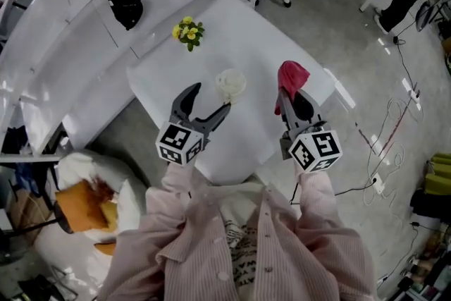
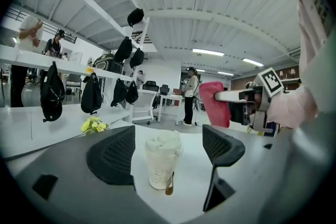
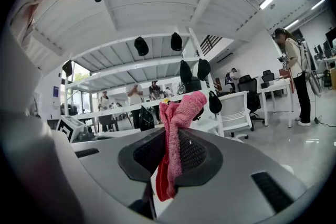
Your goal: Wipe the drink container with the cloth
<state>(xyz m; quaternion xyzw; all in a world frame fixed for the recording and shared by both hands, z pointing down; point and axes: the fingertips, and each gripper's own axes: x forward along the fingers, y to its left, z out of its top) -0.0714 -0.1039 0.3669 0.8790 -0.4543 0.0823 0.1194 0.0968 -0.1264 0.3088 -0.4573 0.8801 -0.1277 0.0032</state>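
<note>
The fingers (image 2: 113, 157) of the left gripper (image 1: 211, 99) stand wide apart with nothing clamped. In the left gripper view the cup (image 2: 163, 160) stands upright in the gap ahead, touching neither finger. The fingers (image 3: 197, 152) of the right gripper (image 1: 292, 101) are clamped on the pink cloth (image 3: 177, 113), which bunches above them and hangs limp below.

The cup rests near the middle of the white bench (image 1: 246, 32), just beyond the left gripper and to the left of the raised cloth. It is a clear cup of pale, creamy drink with a rounded top. A brown smear shows low on its near wall (probably the place to wipe).

Handling, as a judgement:
- The cup is likely light and thin-walled, so it may slide or tip under a sideways wipe.
- A hard squeeze could buckle the wall or lift the top.
- Hold should be taken on the middle of the wall, below the top, with light pressure.
- The cloth is soft and will fold around the wall, so short strokes should suit it.

A small bunch of yellow flowers (image 1: 188, 32) stands farther back on the bench, well apart from the cup.
</note>
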